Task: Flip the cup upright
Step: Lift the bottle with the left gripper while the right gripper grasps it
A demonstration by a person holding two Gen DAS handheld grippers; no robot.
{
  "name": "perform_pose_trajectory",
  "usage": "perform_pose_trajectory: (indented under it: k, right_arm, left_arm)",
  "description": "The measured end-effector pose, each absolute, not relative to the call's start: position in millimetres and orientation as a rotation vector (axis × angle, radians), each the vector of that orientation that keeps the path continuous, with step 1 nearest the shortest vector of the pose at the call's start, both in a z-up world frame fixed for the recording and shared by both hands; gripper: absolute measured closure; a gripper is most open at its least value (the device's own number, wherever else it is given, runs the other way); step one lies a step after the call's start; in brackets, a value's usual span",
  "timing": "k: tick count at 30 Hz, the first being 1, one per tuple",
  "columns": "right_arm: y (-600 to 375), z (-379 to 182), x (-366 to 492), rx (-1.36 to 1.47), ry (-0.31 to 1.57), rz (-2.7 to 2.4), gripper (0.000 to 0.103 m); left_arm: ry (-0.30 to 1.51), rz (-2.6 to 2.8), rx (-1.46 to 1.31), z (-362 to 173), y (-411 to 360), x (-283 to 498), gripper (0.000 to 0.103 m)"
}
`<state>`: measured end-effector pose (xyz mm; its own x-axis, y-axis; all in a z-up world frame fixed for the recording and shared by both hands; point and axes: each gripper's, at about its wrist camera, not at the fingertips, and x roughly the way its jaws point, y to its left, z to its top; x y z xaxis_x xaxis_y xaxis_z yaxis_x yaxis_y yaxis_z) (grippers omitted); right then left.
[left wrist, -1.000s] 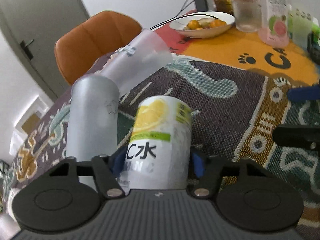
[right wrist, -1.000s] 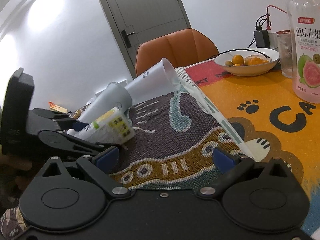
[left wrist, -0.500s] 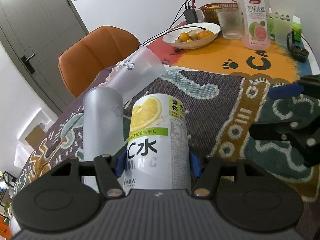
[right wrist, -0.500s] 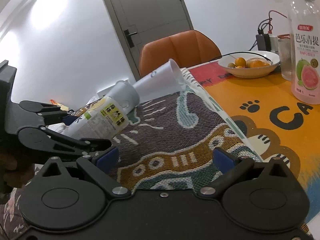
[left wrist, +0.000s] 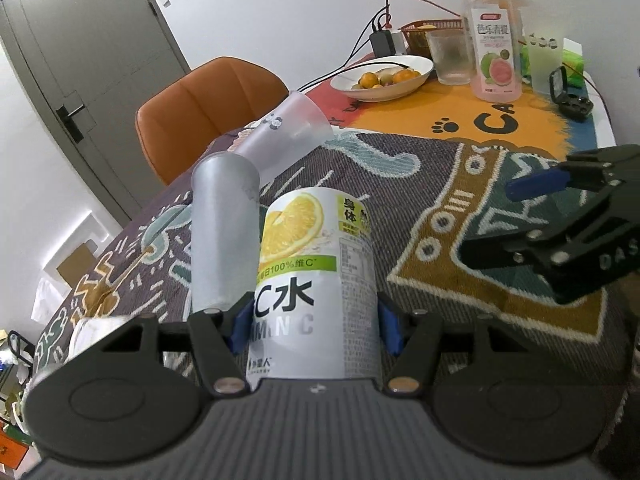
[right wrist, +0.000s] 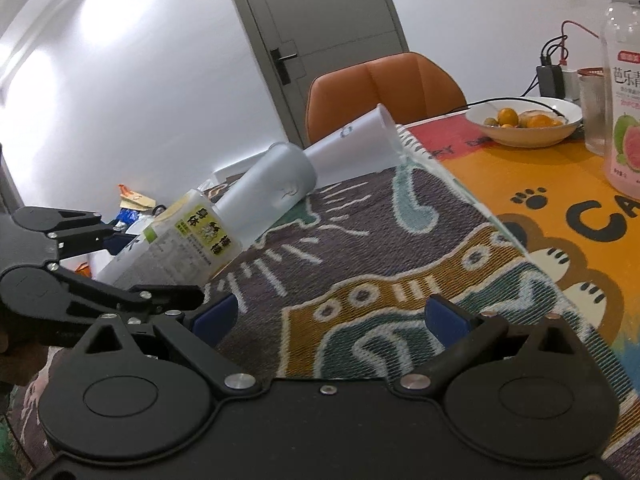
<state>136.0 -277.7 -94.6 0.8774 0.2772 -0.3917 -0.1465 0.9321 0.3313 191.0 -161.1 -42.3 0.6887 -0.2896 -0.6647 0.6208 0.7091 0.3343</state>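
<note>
**A:** What surface is this, and what room?

**B:** A table [left wrist: 604, 120] covered by a woven cloth [left wrist: 440, 208]: dark with teal and ochre patterns on the near part, orange with a black paw print and large letters toward the far edge. White walls, a grey door [left wrist: 80, 60] on the left, and an orange chair [left wrist: 200, 108] pushed up to the table's left edge.

**A:** Where is the cup?

**B:** The lemon-printed cup [left wrist: 316, 280] is pinched between the blue pads of the left gripper [left wrist: 314, 326]. From the right wrist view it is tilted, its closed end pointing up and to the right, near the left edge of the table.

**A:** And the other tongs?

**B:** The right gripper [right wrist: 332, 316] has its fingers spread wide over the cloth, with nothing between them. It sits to the right of the cup, apart from it.

**A:** What else is close by?

**B:** A frosted tumbler [left wrist: 222, 236], base upward, is just beside the cup on its left; whether they touch I cannot tell. Behind that, a second frosted cup [left wrist: 288, 136] lies tilted with its mouth toward the far right.

**A:** And farther off?

**B:** By the far edge: a white bowl of oranges [left wrist: 384, 80], a clear glass [left wrist: 450, 56], a guava drink bottle [left wrist: 494, 48], a red basket [left wrist: 434, 30], a black charger [left wrist: 382, 42] with cables, and a small black case [left wrist: 568, 96].
</note>
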Motion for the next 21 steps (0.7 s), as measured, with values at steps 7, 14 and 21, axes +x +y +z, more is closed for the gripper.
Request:
perform_pose_trajectory:
  k: [7, 14, 21]
  right_arm:
    - [-259, -101, 133, 0.286, 0.473, 0.246, 0.001]
    - [-245, -103, 131, 0.264, 0.485, 0.261, 0.001]
    - [-239, -105, 132, 0.257, 0.5, 0.266, 0.001]
  left_arm:
    - [0.653, -0.531, 0.579, -55, -142, 173, 0.042]
    - [0.672, -0.535, 0.562, -60, -128, 156, 0.042]
    - [0.661, -0.502, 0.54, -62, -120, 148, 0.038]
